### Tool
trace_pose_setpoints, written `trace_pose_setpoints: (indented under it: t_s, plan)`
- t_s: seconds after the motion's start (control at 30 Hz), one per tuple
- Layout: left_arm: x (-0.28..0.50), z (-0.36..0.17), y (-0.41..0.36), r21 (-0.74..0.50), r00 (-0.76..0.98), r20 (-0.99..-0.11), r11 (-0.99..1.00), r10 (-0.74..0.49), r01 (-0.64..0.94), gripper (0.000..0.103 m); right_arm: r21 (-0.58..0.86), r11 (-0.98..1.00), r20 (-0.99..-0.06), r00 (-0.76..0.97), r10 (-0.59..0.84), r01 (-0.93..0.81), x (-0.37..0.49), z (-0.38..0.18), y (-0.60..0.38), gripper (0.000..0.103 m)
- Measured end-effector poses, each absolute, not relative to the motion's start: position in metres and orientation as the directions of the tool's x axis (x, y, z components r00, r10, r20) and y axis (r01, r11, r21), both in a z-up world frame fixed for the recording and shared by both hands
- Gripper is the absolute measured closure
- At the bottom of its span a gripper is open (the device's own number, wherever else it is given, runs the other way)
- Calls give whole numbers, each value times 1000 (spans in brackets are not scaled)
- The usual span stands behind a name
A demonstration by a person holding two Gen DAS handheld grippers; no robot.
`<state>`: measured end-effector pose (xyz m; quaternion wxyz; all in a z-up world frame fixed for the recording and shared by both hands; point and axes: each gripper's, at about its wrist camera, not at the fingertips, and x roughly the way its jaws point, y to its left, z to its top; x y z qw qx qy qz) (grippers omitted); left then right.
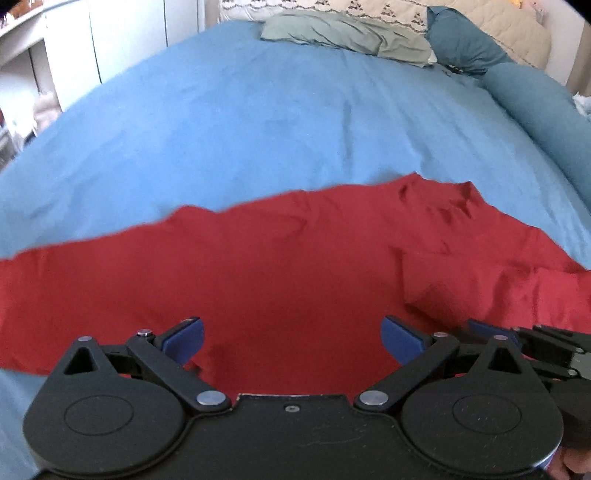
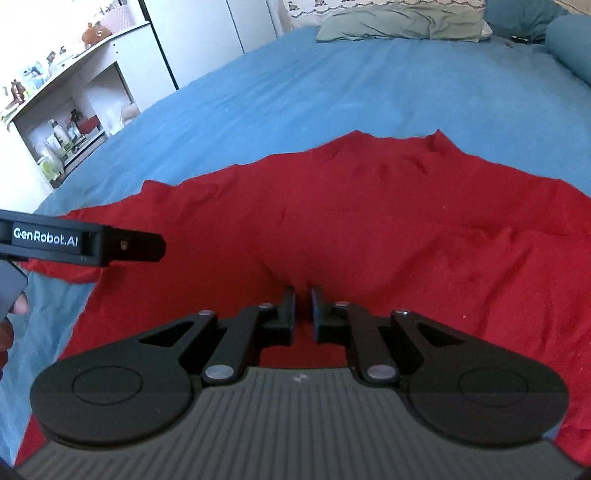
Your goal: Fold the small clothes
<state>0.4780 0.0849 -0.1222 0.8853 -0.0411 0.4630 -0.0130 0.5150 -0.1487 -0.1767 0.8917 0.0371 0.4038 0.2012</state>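
A red garment [image 1: 280,266] lies spread on the blue bedsheet [image 1: 240,122]; it also shows in the right wrist view [image 2: 388,221]. My left gripper [image 1: 291,338] is open, its blue pads [image 1: 186,338] wide apart just above the garment's near part. My right gripper [image 2: 303,314] is shut, its fingers pinching a raised fold of the red garment. The right gripper shows at the right edge of the left wrist view [image 1: 535,343]. The left gripper's body shows at the left of the right wrist view [image 2: 85,242].
Pillows [image 1: 343,31] and a teal bolster [image 1: 539,107] lie at the head of the bed. White shelves with bottles and small items [image 2: 62,125] stand left of the bed. A white wardrobe [image 2: 207,33] stands behind them.
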Motion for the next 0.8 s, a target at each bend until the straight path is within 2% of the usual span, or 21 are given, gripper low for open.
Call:
trace_pose_setpoints:
  t_s: [0.03,0.1,0.17,0.27,0.4,0.43,0.47,0.57,0.63,0.7,0.77,0.8]
  plan:
    - [476,-121,83,-106,569,-818,994,-83,-7,0,220,917,-706,594,386,-334,520,-172,-147,50]
    - [484,-119,74,-138,567,-815,990,-118,8,1,188,924,-703,611,364,-334,519,-164,-144,25]
    - [486,-116,62,-176,559,-813,984,-163,30,1,145,936,-699,637,326,-320,509,-153,-155,13]
    - [492,-120,36,-238,529,-813,968,-243,78,5,110,956,-702,660,267,-271,493,-143,-175,8]
    - [503,-140,4,-271,492,-824,958,-281,94,24,75,986,-702,694,160,-151,468,-133,-215,5]
    - [505,-145,-1,-273,487,-827,958,-280,87,28,67,990,-700,702,133,-122,461,-132,-223,5]
    - [507,-151,-5,-270,484,-832,960,-272,75,36,60,994,-699,707,110,-96,455,-133,-231,5]
    - [509,-157,-13,-225,517,-828,973,-216,46,41,32,999,-699,714,23,-1,437,-135,-252,4]
    - [512,-157,-21,-185,541,-821,982,-181,47,48,-7,996,-701,710,-70,91,426,-141,-264,4]
    - [517,-157,-28,-157,551,-819,986,-158,49,81,-33,986,-711,689,-139,165,419,-148,-272,3]
    - [525,-155,-32,-146,558,-816,988,-151,54,97,-56,974,-725,662,-190,219,417,-156,-278,3]
    - [528,-150,-32,-152,569,-808,987,-157,56,97,-74,967,-732,646,-219,244,417,-160,-281,3]
